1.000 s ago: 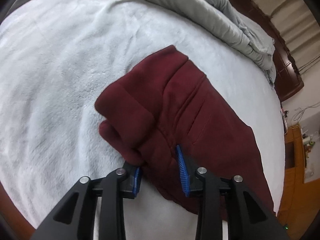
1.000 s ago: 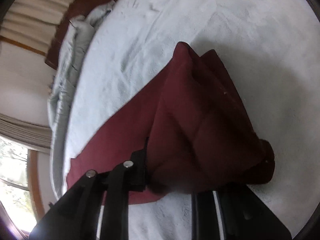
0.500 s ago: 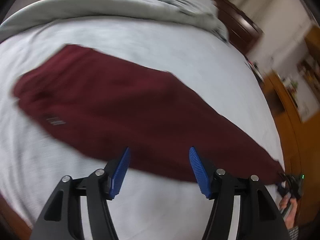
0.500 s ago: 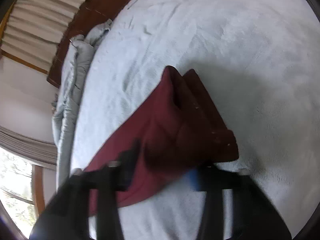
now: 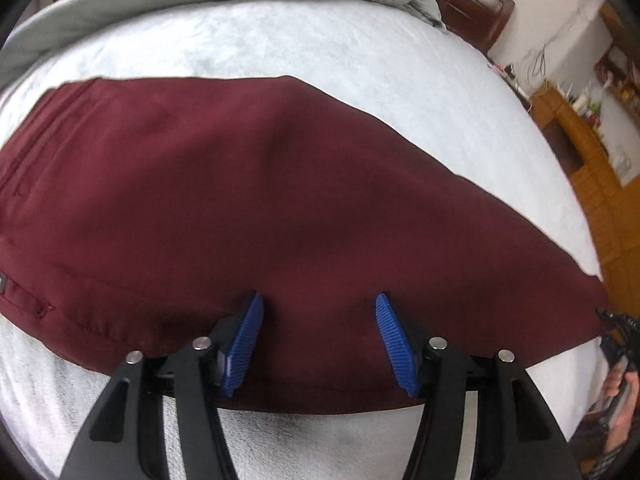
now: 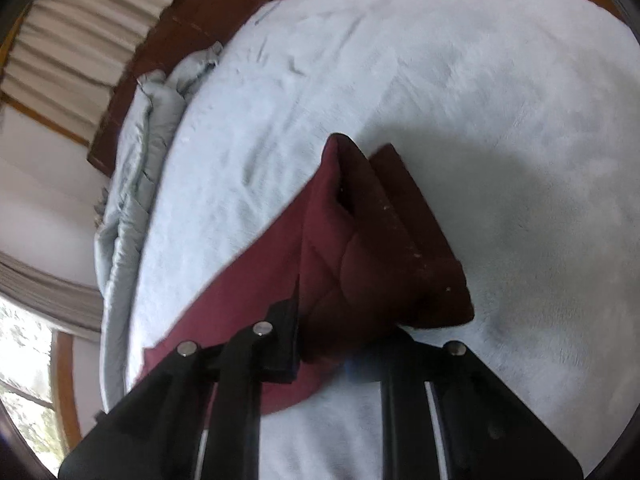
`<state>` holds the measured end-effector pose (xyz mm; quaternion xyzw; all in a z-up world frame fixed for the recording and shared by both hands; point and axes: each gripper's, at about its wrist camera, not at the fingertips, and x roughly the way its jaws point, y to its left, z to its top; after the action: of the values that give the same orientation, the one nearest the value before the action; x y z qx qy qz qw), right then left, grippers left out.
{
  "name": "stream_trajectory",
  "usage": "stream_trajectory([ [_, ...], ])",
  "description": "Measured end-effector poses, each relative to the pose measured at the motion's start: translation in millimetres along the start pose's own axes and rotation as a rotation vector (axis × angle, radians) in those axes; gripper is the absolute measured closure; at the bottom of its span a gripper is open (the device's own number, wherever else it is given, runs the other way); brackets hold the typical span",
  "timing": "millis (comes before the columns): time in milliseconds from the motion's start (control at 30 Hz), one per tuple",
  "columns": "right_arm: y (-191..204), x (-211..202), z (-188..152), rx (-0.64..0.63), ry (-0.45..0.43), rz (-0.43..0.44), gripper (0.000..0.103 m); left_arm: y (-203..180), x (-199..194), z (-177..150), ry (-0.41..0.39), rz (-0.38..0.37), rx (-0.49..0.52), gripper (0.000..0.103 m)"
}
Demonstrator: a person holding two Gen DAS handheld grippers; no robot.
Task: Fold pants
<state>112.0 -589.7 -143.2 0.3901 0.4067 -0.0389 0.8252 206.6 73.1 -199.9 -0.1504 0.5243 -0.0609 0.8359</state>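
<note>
The maroon pants [image 5: 248, 208] lie spread lengthwise across the pale fleece blanket [image 5: 360, 72] that covers the bed, one leg running toward the bed's right edge in the left wrist view. The left gripper [image 5: 320, 340] hangs over the near hem edge of the cloth, tilted steeply downward, its blue ribbed pads [image 5: 244, 340] standing apart above the fabric with nothing pinched between them; its jaws have just been opening and then eased in slightly, and only flat cloth shows beneath the gap.

At the far right of that view the right gripper [image 5: 618, 336] shows at the end of the pants leg, a hand [image 5: 622, 396] wrapped around its grip.

In the right wrist view the right gripper [image 6: 340, 344] points down at a slant and is clamped on a bunched fold of the pants [image 6: 360, 248]; its jaws have just been closing, and the cloth rises in a peaked double layer from between the fingers, the rest trailing off toward the bed's left side.

A rumpled grey duvet [image 6: 136, 168] is heaped along the edge of the bed by the dark wooden headboard [image 6: 176, 40].
</note>
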Motion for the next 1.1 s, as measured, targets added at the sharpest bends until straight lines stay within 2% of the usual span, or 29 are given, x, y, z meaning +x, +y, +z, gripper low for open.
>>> stream_trajectory([
  [133, 36.8, -16.7, -2.3, -0.067, -0.07, 0.074, 0.088, 10.2, -0.6, 3.3, 0.003, -0.026, -0.01, 0.045],
  [333, 137.9, -22.9, -15.8, -0.262, -0.123, 0.162, 0.088, 21.4, -5.3, 0.6, -0.019, -0.064, -0.041, 0.044],
  [433, 206.1, -7.2, -42.4, -0.427, -0.095, 0.159, 0.088, 44.0, -20.6, -4.8, -0.041, -0.123, -0.102, 0.044],
  [533, 254.5, 13.2, -70.9, -0.543, -0.056, 0.145, 0.088, 54.9, -29.5, -8.4, -0.051, -0.155, -0.125, 0.044],
  [633, 301.7, 50.7, -109.8, -0.661, 0.002, 0.115, 0.088, 64.5, -35.3, -11.5, -0.062, -0.191, -0.144, 0.043],
  [767, 333.8, 93.7, -147.0, -0.717, 0.089, 0.12, 0.088, 73.5, -38.6, -15.8, -0.068, -0.226, -0.144, 0.041],
  [1000, 358.0, 138.8, -214.2, -0.798, 0.204, 0.139, 0.088, 97.6, -42.9, -20.5, -0.066, -0.332, -0.241, 0.038],
  [1100, 353.5, 160.3, -237.6, -0.852, 0.281, 0.087, 0.086, 105.1, -42.4, -20.5, -0.055, -0.353, -0.269, 0.037],
])
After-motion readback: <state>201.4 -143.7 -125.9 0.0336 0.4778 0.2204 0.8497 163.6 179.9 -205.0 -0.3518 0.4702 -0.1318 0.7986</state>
